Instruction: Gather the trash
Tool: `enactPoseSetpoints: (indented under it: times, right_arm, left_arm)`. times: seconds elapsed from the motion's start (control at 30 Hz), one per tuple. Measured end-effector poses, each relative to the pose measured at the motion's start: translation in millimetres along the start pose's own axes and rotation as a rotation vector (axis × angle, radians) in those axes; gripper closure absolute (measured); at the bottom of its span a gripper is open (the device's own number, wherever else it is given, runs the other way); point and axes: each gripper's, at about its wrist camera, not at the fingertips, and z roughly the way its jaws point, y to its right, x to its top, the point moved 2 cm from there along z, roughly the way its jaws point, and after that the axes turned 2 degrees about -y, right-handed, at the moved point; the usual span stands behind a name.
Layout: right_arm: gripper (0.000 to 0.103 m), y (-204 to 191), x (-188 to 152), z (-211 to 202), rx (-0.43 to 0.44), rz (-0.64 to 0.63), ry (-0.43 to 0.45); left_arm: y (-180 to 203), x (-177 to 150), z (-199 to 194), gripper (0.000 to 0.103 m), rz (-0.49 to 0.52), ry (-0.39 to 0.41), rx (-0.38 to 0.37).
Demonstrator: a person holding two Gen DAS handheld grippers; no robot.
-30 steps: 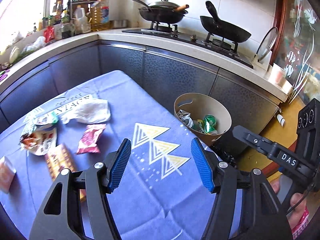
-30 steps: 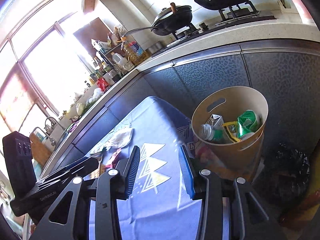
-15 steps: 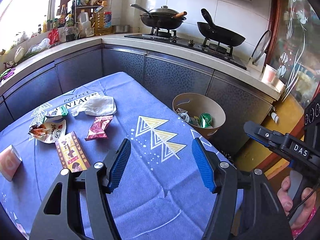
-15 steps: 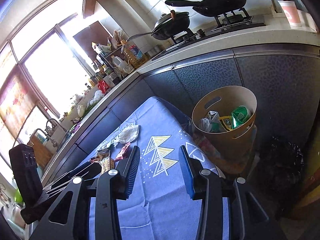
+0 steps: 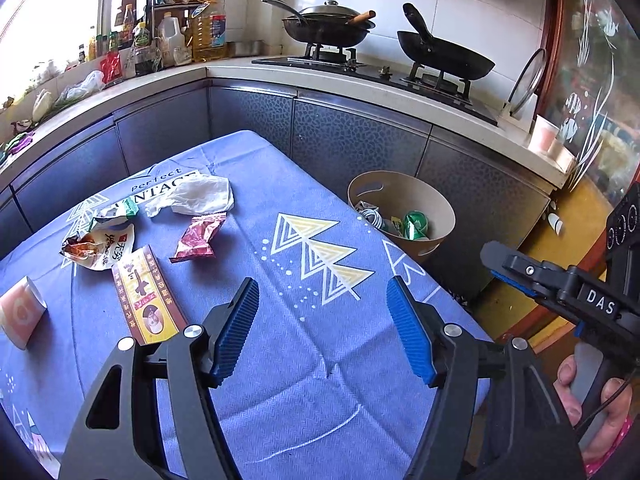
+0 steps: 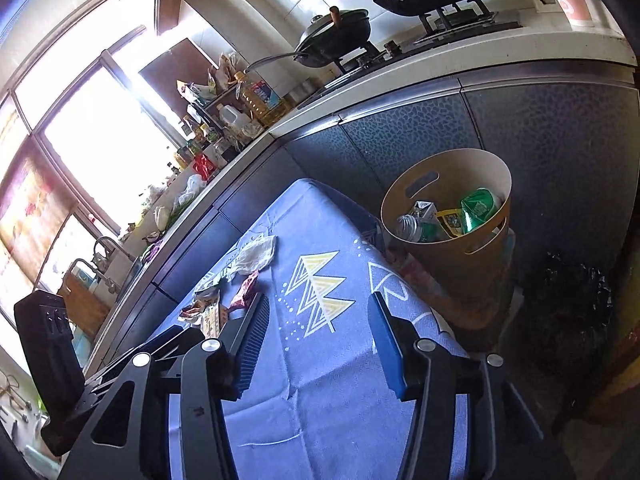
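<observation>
Blue tablecloth [image 5: 304, 360] reads "Perfect"; right claw [image 5: 560, 292] reads "DAS".

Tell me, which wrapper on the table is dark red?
The crinkled foil wrapper just below the white tissue; the others are a yellow-brown flat packet and a white torn bag.

My table [image 5: 280, 380] had a blue cloth, and on it lay a white bag [image 5: 196, 200], a red wrapper [image 5: 198, 238], a snack bag [image 5: 98, 250], a flat box [image 5: 144, 296] and a cup [image 5: 18, 312].

Ahead of the ribbed blue rubbery pads [image 5: 236, 332] lie a creased matt tablecloth [image 5: 304, 360], glossy foil wrapper [image 5: 196, 238] and crumpled thin plastic bag [image 5: 196, 198].
</observation>
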Motion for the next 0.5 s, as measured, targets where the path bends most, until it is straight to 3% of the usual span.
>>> enactPoseSetpoints:
  times: [0.5]
  right_arm:
    - [0.051, -8, -14, 21, 0.015, -0.01, -0.072]
  left_arm:
    - [-24, -16, 2, 0.035, -0.056, -0.02, 0.041]
